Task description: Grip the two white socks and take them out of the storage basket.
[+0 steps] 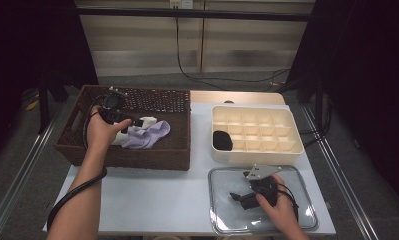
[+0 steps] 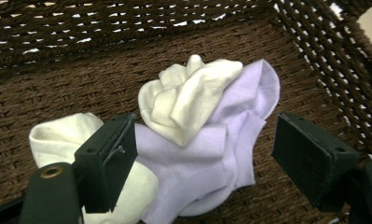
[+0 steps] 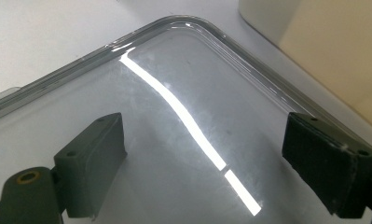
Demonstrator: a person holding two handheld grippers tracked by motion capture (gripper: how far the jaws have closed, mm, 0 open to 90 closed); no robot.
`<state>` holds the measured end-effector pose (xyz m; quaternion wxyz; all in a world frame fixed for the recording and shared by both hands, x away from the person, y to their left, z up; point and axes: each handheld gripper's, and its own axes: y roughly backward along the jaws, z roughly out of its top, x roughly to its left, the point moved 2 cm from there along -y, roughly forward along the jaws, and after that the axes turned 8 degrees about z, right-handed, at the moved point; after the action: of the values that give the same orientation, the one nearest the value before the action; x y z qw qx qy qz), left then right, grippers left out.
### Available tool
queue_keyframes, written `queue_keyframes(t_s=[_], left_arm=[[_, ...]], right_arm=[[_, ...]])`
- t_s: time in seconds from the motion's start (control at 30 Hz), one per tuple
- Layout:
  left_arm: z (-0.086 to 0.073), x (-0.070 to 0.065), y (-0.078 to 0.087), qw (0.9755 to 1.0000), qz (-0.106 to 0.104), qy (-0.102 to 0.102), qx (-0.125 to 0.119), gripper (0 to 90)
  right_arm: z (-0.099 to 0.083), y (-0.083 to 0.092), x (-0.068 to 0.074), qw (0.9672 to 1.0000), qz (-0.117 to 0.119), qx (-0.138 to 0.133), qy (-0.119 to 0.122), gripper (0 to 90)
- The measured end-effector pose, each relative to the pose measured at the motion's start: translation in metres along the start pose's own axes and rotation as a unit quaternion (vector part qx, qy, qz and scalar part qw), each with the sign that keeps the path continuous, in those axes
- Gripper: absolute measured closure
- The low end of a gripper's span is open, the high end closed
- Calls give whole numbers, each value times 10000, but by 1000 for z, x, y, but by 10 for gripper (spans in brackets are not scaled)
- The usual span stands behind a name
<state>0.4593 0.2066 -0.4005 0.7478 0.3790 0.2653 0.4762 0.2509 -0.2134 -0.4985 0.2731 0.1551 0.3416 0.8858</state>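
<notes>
Wicker basket (image 1: 82,145), left of table: holds a lilac sock (image 2: 221,158) with a cream sock (image 2: 188,105) bunched on top and a second cream sock (image 2: 62,135) beside it. Lilac sock lies directly ahead of the left gripper (image 2: 202,154), between its jaws, long axis running roughly away from the camera. Jaws spread wide, grasping nothing; the near jaw possibly brushes the second cream sock.

Right gripper (image 3: 202,158): well apart, released over the clear lid (image 3: 72,88), empty, beside the divided box (image 1: 292,145).
</notes>
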Motion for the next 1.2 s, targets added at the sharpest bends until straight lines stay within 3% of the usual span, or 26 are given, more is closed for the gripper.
queue_keyframes(t_s=[0.1, 0.27, 0.67, 0.73, 0.87, 1.03, 1.2], left_arm=[[2, 3, -5, 9998, -48, 157, -78, 216], [3, 7, -16, 9998, -10, 218, -20, 219], [1, 6, -43, 9996, 80, 219, 176, 281], [1, 5, -46, 9995, 48, 225, 219, 358], [0, 5, -50, 9994, 176, 98, 267, 483], [1, 4, -49, 9995, 14, 207, 236, 691], [4, 3, -43, 9994, -53, 88, 322, 831]], right_arm=[[0, 0, 0, 10000, -3, 2, -6, 125], [0, 0, 0, 10000, -5, -1, 1, 126], [0, 0, 0, 10000, 5, 0, -4, 125], [0, 0, 0, 10000, 8, -2, 1, 125], [0, 0, 0, 10000, -1, -2, 9, 125], [0, 0, 0, 10000, 4, -1, 2, 125], [0, 0, 0, 10000, 7, -4, 8, 125]])
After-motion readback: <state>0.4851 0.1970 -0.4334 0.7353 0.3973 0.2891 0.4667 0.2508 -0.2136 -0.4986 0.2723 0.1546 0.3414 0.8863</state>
